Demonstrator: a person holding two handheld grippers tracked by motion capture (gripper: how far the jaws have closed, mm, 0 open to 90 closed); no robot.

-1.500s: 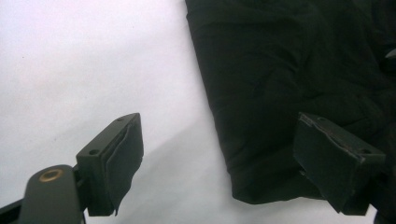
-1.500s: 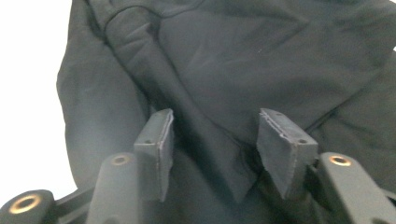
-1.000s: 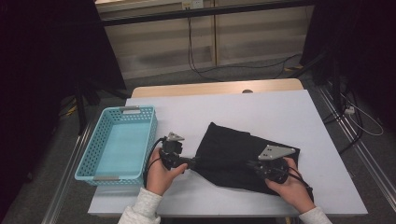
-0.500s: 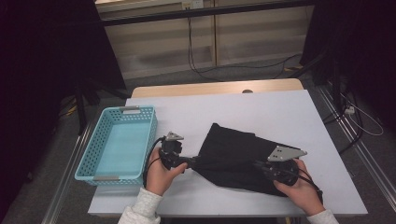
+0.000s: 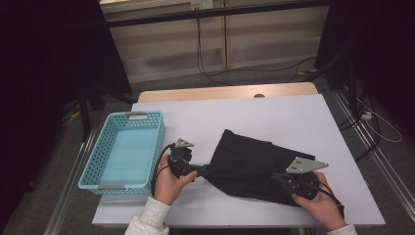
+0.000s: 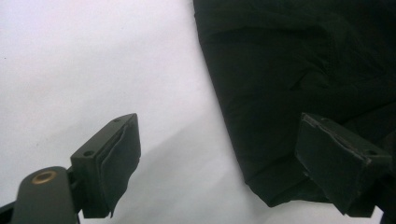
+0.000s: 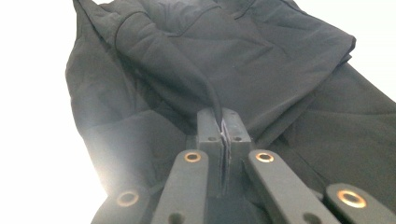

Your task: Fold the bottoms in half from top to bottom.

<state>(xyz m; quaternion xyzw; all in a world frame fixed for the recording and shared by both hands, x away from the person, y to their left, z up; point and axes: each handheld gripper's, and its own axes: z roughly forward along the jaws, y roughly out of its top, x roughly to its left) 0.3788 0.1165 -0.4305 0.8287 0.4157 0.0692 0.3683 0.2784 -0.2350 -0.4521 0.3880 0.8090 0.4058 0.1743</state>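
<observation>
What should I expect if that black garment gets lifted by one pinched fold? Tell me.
Likely floppy: the black garment lies creased, and the fold pinched in the right gripper rises as a soft ridge. Probably light, since a thin pinch raises it. It would likely drape and drag across the table.

black garment [image 5: 254,164] — folded, rumpled; flat on table's near-right part

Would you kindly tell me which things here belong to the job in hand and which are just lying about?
In the job:
- black garment, on the table
- right gripper, shut on a fold of it
- left gripper, open at its edge

Lying about:
- blue basket
- cables on the floor
</observation>
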